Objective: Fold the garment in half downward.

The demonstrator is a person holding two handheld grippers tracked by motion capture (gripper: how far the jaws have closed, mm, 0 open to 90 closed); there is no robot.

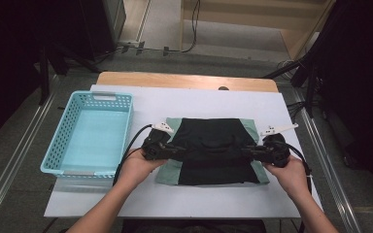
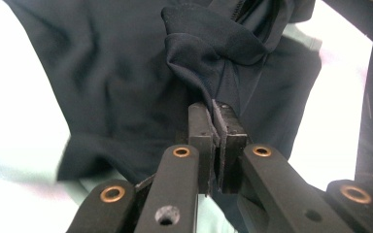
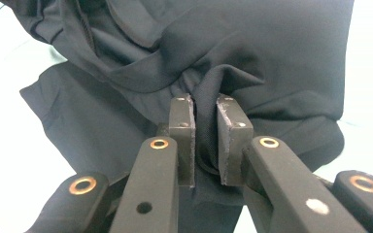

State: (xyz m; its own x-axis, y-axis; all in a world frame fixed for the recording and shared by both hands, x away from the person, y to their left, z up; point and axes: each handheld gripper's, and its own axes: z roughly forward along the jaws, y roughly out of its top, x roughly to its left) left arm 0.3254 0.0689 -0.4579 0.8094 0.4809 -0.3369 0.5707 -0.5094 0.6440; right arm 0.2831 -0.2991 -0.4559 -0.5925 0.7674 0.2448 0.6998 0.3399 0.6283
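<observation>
Dark garment (image 1: 213, 150) on white table (image 1: 199, 104), left gripper (image 1: 178, 149), right gripper (image 1: 246, 148), blue basket (image 1: 63, 141) left

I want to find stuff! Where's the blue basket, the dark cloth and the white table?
light blue plastic basket (image 1: 58, 143), high view, left wall.
dark folded cloth garment (image 1: 209, 132), high view, upper middle.
white table top (image 1: 194, 101), high view, bare far part.

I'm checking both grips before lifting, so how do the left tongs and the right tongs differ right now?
The left tongs are pinched nearly flat on a thin fold of the dark garment; the right tongs stand wider apart around a thicker bunch. The left grips the garment's left edge, nearest the blue basket, the right its right edge. Both are shut on cloth.
</observation>
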